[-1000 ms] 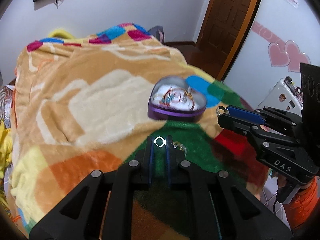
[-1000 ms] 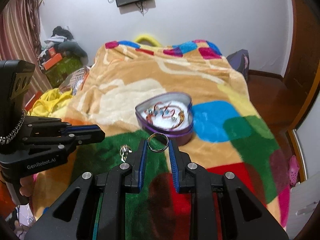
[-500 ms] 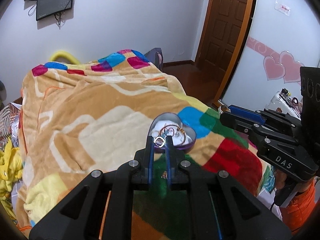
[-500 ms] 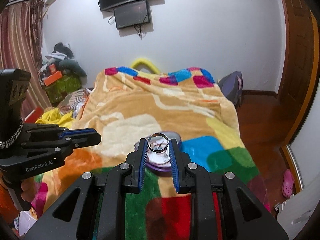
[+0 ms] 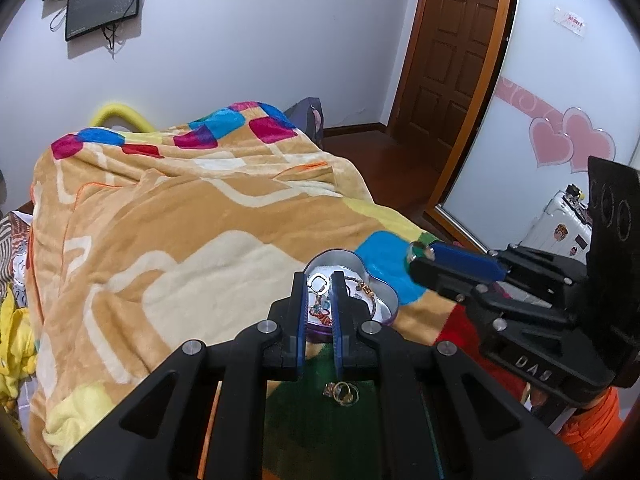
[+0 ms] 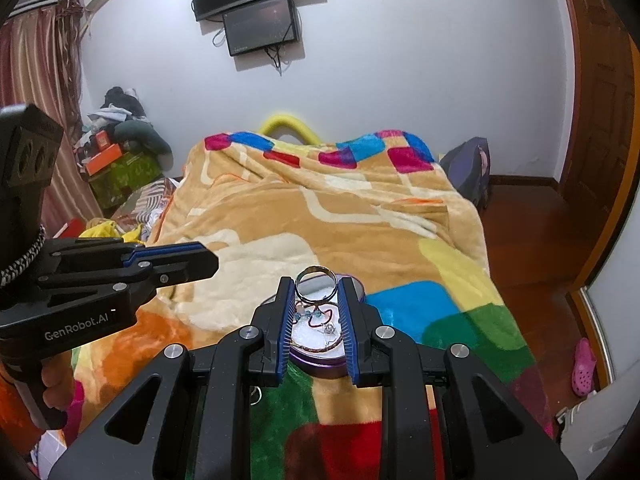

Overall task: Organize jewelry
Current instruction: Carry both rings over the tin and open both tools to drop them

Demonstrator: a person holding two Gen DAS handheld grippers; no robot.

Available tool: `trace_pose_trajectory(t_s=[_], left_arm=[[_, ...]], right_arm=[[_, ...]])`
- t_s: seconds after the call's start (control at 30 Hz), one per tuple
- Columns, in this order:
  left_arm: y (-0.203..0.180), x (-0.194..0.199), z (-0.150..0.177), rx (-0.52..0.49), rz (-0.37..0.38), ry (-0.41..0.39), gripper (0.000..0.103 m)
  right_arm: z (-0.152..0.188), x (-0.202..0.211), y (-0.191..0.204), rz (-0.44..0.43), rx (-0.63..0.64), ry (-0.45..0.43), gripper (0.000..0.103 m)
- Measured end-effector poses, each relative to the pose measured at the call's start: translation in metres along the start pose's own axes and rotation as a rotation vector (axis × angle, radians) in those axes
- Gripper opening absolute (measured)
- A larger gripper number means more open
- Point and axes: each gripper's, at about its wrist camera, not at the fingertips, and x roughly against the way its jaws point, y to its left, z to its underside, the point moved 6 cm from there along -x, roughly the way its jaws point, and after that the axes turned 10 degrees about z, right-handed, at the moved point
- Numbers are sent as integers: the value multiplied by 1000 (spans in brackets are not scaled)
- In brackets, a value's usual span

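Right wrist view shows the right gripper (image 6: pixel 316 284) pinching a ring (image 6: pixel 315 283) above the heart-shaped tin (image 6: pixel 320 354), likely for dropping, while the left gripper (image 5: pixel 319 283) clamps a small ring (image 5: pixel 319 282) likewise.

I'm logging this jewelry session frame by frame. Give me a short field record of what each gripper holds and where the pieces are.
left gripper: shut on small ring
right gripper: shut on large ring
heart-shaped tin: open on blanket, jewelry inside
loose jewelry: on blanket's green patch, outside tin
both rings: held up near the tin, not yet dropped
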Motion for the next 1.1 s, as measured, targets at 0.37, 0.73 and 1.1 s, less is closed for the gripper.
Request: trace_pose_trajectory(t_s=[0.37,0.73,1.1], left_arm=[[15,-45,12,32,30,99,9],[19,-63,19,43,53,149,9],[19,-54,16,54,53,132,10]], right_arm=[[16,-33,2,-19,17,99,20],[25,-48,5,-28,48,160,20],[25,-52,5,-5,55,187,20]])
